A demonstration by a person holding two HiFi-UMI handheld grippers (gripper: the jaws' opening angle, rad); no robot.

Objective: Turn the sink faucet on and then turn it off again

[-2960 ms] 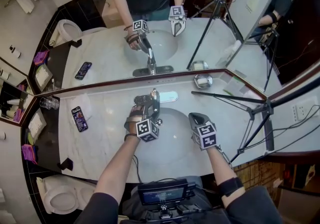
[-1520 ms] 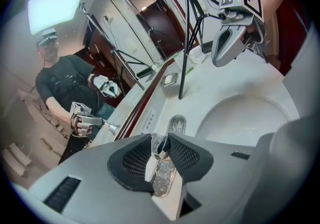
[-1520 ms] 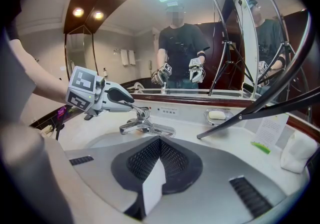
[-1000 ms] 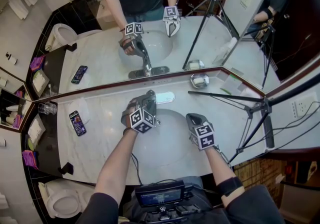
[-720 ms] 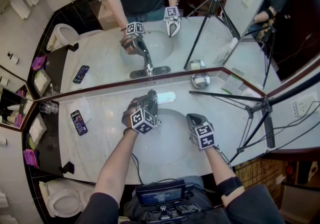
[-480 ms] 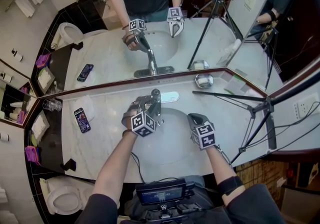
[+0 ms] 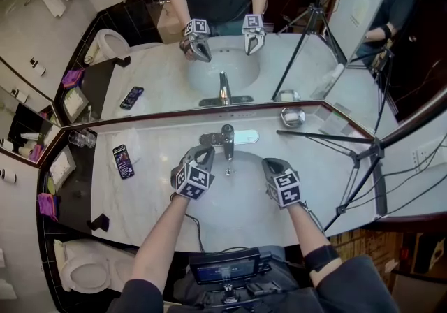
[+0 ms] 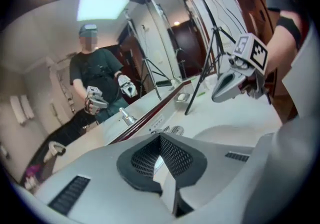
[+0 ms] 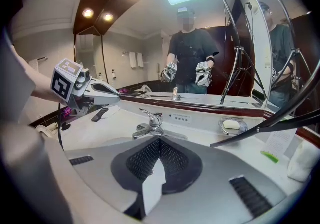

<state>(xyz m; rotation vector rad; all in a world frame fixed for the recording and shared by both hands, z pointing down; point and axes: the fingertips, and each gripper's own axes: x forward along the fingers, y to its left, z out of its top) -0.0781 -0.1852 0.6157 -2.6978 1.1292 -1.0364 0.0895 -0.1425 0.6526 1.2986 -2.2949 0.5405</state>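
The chrome faucet [image 7: 226,139] stands free at the back of the white sink basin [image 7: 237,189], also seen ahead in the right gripper view as the faucet [image 9: 149,123]. My left gripper [image 7: 202,156] hangs just left of the faucet, apart from it, over the basin's left rim. Its jaws are shut with nothing between them [image 8: 161,139]. My right gripper [image 7: 270,165] hovers over the basin's right side, shut and empty [image 9: 160,141]. Whether water runs I cannot tell.
A black phone [image 7: 123,161] and a glass [image 7: 82,138] lie on the marble counter [image 7: 154,193] at left. A soap dish [image 7: 293,117] and a tripod leg [image 7: 328,138] are at right. The mirror [image 7: 230,60] rises behind the faucet.
My left gripper has come off the faucet, drawn back toward me and to the left, and its jaws have closed. The right gripper has barely shifted.
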